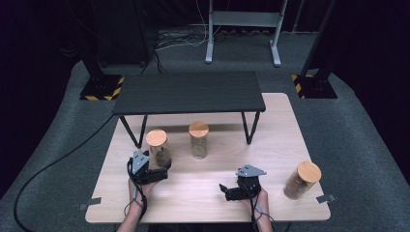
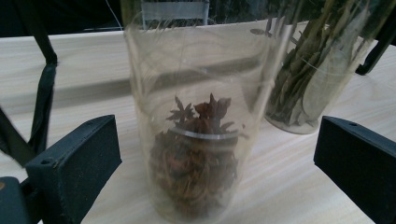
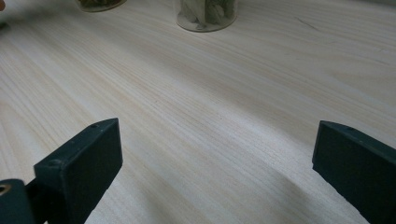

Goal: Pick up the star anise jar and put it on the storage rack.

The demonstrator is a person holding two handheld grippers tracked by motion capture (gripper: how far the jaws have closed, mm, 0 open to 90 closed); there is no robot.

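A clear glass jar of star anise (image 1: 158, 147) with a round wooden lid stands on the pale wooden table (image 1: 203, 193), left of centre. My left gripper (image 1: 163, 166) is right in front of it. In the left gripper view the star anise jar (image 2: 196, 154) stands between the wide jaws of the left gripper (image 2: 215, 140), and neither pad touches the glass. A second jar holding green leaves (image 1: 198, 140) (image 2: 313, 79) stands just beyond and to its right. My right gripper (image 1: 227, 189) (image 3: 215, 140) rests open over bare wood with nothing between its jaws. The leaf jar's base (image 3: 205, 11) lies far ahead of it.
A third lidded jar with brown contents (image 1: 301, 180) stands near the table's right edge. A low black shelf (image 1: 188, 92) on thin legs (image 1: 249, 128) spans the back of the table, just behind the two jars. A black cable (image 1: 58, 159) trails over the grey floor at left.
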